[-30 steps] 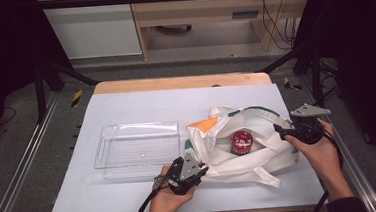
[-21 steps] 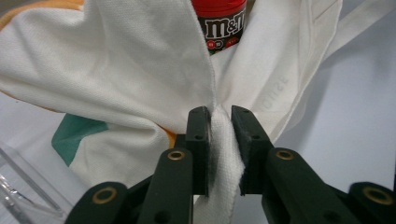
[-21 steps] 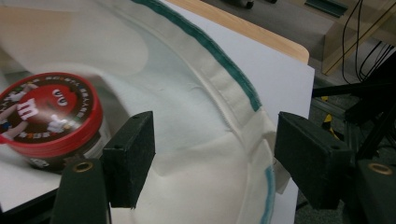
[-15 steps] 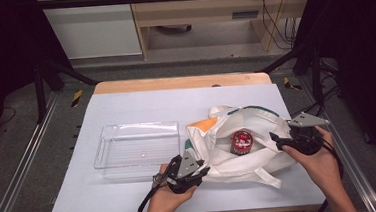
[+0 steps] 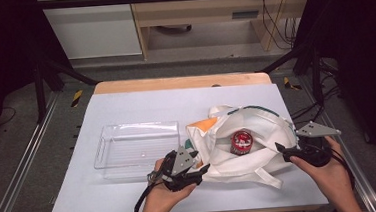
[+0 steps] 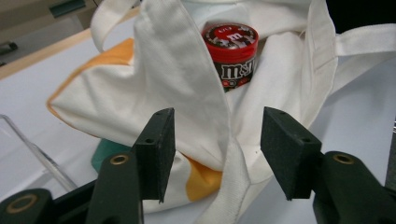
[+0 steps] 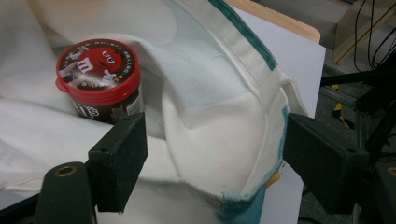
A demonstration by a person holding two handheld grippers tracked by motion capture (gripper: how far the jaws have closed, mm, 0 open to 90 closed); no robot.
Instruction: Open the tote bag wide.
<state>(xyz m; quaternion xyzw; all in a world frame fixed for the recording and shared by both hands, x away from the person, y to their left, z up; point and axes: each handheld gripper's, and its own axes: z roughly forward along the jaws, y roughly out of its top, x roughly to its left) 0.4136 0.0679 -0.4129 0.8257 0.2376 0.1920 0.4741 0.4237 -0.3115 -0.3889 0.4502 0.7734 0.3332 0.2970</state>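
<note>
A white-topped table (image 5: 141, 107) with a wooden far edge stands on grey floor (image 5: 24, 162), a pale wooden bench (image 5: 204, 9) at twelve o'clock, cables (image 5: 275, 24) at one o'clock.

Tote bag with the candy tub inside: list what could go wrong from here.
1. The candy tub sits loose in the open tote bag; lifting one side might tip or roll it out.
2. Both the left gripper and the right gripper are open around cloth edges; a thin fold may slip free.
3. The clear tray lies close beside the bag and could get dragged.
</note>
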